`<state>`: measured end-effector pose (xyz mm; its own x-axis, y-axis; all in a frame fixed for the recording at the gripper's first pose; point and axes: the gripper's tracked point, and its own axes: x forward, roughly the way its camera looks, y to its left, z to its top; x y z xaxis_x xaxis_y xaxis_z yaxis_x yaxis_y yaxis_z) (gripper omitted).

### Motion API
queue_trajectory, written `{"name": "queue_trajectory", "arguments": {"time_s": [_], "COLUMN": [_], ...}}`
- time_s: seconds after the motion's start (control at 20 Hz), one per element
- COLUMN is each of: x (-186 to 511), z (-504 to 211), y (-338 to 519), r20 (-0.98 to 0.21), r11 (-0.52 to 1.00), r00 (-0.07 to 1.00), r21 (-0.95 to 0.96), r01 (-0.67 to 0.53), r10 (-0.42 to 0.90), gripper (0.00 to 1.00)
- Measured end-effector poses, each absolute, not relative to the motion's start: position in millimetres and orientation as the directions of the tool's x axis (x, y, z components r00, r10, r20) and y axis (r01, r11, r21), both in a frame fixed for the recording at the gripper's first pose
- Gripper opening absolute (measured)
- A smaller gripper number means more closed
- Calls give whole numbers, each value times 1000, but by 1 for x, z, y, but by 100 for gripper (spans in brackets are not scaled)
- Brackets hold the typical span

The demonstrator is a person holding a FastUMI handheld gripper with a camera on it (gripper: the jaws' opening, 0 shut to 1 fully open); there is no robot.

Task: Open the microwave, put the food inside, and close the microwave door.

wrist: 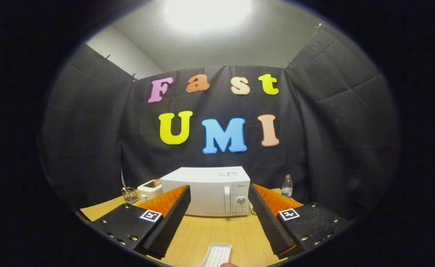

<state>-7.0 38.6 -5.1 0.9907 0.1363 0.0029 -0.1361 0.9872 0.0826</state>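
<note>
The gripper (219, 218) hangs above the wooden table (199, 233), jaws spread wide on nothing; the closed microwave (206, 191) stands beyond, a white food tray (216, 255) lying between the fingers.

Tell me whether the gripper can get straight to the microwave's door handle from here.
Probably yes. The gripper is open, holding nothing, and the microwave sits beyond its fingers with its door shut. The handle faces it across bare table; the white tray lies low between the fingers.

A cloth-walled recording booth: microwave (210, 191) and toaster (149, 190) on a wooden table (202, 233).
</note>
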Motion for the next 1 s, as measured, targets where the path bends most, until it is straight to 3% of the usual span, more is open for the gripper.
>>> {"name": "queue_trajectory", "arguments": {"time_s": [1.0], "x": [-20], "z": [22], "y": [44], "r20": [52], "r11": [988], "r00": [989], "r21": [66], "r01": [-142], "r10": [138], "gripper": [99]}}
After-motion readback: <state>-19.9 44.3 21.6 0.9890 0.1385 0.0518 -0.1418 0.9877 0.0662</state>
